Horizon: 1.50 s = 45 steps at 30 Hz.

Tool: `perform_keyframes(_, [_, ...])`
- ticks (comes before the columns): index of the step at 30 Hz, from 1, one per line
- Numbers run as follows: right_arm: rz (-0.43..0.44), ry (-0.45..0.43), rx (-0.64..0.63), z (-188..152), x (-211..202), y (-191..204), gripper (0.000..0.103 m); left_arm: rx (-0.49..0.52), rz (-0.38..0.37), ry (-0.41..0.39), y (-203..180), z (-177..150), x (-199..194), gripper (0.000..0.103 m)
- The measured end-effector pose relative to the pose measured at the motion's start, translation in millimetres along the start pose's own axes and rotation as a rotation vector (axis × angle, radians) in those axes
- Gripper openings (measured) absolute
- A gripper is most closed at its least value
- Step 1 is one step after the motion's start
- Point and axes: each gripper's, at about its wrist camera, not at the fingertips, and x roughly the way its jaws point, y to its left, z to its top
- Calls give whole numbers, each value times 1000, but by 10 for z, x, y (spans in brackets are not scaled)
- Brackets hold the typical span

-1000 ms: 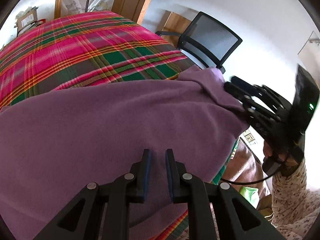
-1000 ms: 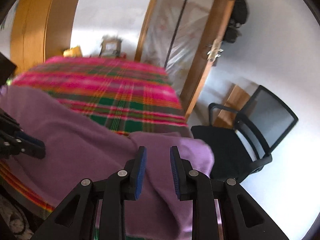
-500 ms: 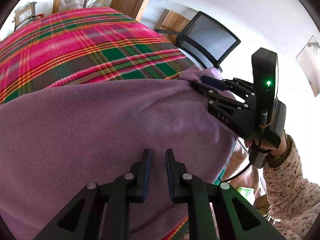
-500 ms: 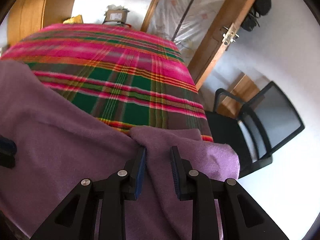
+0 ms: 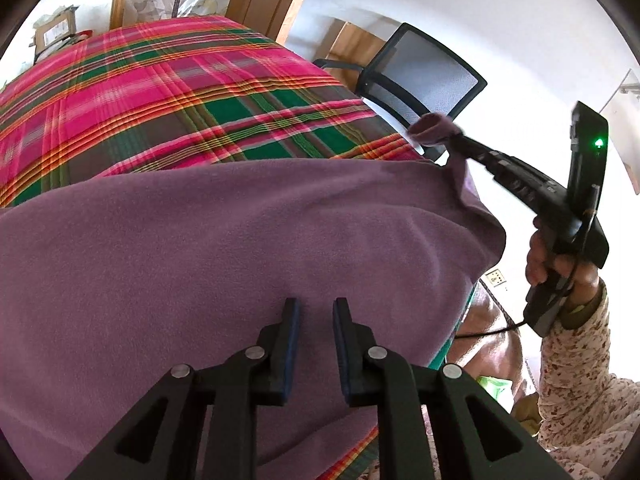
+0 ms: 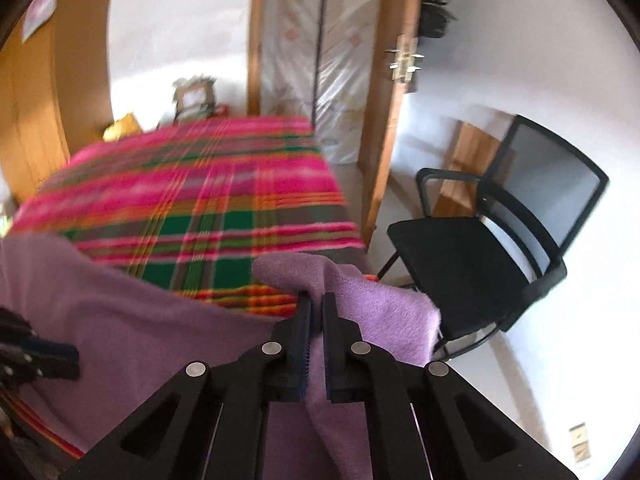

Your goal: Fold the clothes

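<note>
Purple fleece garment point(image 5: 224, 248) spreads across lower frame on plaid bedspread point(image 5: 160, 92), long axis left-right. Right gripper point(image 6: 316, 300) pinches its lifted corner, fingers nearly closed. Left gripper point(image 5: 316, 308) parted, holds nothing, above fleece. Only left view shows hand point(image 5: 560, 256); right view shows chair point(image 6: 492, 248) seat.

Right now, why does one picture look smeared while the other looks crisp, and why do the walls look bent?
Right wrist view: motion blur smears the pink and green plaid bedspread; the right claw stays sharp, shut on the purple fleece garment. Left wrist view: crisp. Both: fisheye lens curves edges, white walls wash out.
</note>
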Motion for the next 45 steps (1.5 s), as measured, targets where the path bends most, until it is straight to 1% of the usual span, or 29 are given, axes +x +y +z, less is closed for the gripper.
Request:
perform_keyframes(4, [11,-37,92,47,-138,-254,5,10,9,2,-70,-3,8,17])
perform_keyframes(7, [17,-61,178,-3,-210,-552,5,17,15,6,-125,6,28,17])
perform_keyframes(10, [52,-77,278,-117,-238,-829,5,26,21,12,-185,24,61,17])
perform_keyframes(15, [87,-102,428,-363,-295,-1188,5,56,32,26,-314,63,115,17])
perform_keyframes(16, [96,-100,468,-419,-293,-1277,5,60,33,29,-339,72,128,17])
perform_keyframes(18, [79,-93,515,-523,-275,-1391,5,66,34,33,-373,86,152,17])
perform_keyframes(21, [89,-71,583,-673,-214,-1552,5,75,37,40,-420,105,193,18])
perform_keyframes(22, [66,-61,581,-705,-191,-1572,5,77,40,42,-434,111,208,18])
perform_keyframes(24, [68,-53,584,-755,-172,-1608,5,83,43,45,-454,128,226,18])
perform_keyframes(26, [85,-44,594,-815,-158,-1645,5,86,41,48,-469,145,233,18])
perform_keyframes(28, [82,-21,620,-911,-145,-1685,5,85,39,52,-475,163,251,18])
perform_keyframes(31, [109,-16,696,-1114,-158,-1764,5,85,39,55,-480,202,276,18])
perform_keyframes(33, [124,-25,707,-1139,-162,-1792,5,90,42,57,-501,238,295,18])
perform_keyframes(35, [126,-32,700,-1074,-153,-1794,5,106,48,56,-538,291,315,18])
perform_keyframes(38, [144,-84,679,-919,-221,-1806,5,136,55,39,-632,435,345,18])
perform_keyframes(42, [148,-136,655,-773,-329,-1792,5,216,70,24,-800,669,451,18])
perform_keyframes(43, [153,-143,648,-762,-339,-1786,5,238,74,21,-844,729,480,18])
perform_keyframes(45, [135,-120,640,-769,-299,-1766,5,281,83,14,-932,848,539,19])
